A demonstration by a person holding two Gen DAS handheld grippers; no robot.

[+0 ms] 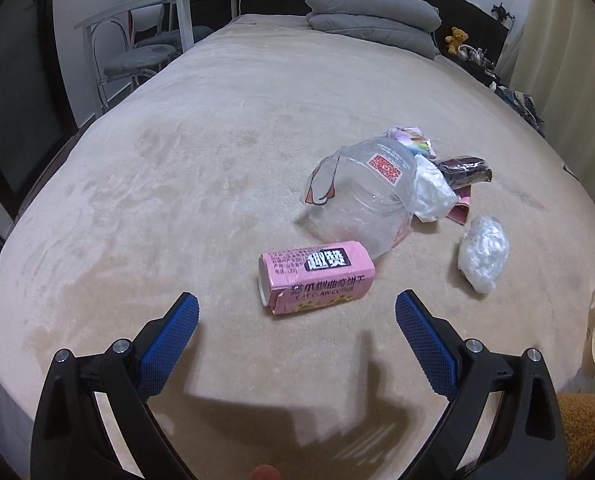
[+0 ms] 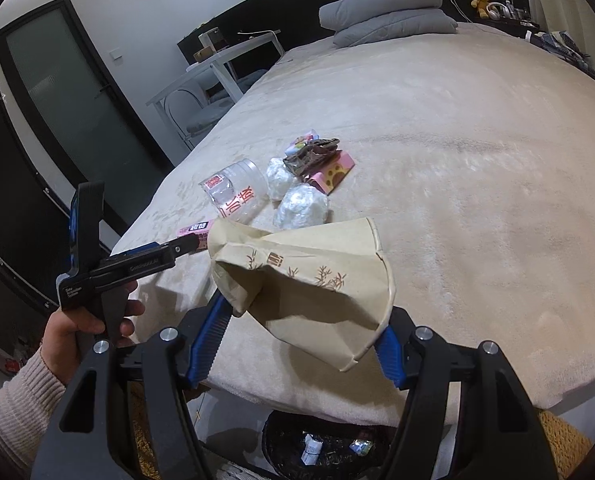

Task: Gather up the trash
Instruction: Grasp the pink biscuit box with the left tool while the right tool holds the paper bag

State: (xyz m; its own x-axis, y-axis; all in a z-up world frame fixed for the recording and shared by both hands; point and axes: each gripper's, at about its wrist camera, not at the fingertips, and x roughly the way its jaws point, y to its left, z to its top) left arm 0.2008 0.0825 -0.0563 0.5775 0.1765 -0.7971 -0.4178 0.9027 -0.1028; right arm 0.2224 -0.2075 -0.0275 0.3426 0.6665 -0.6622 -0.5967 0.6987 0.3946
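While the right claw [image 2: 303, 332] grips a crumpled paper bag [image 2: 309, 276], the left claw [image 1: 297, 312] gapes wide near the pink box [image 1: 317, 276] on the bed [image 1: 217, 140].

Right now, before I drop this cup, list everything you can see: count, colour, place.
pink box: 1, pink, lying on the bed just ahead of the left gripper
jar: 1, clear plastic, on its side behind the pink box
plastic wads: 2, white, beside the jar
wrappers: a few, dark brown, pink and yellow, pastel, piled behind the jar
paper cup: 1, beige, crushed, held over the bed's edge
bin: 1, black, on the floor below the cup, some trash inside
bed: 1, beige cover
duvet: 1, grey, folded at the bed's far end
teddy: 1, yellow, beside the duvet
left gripper: open
right gripper: shut on paper cup
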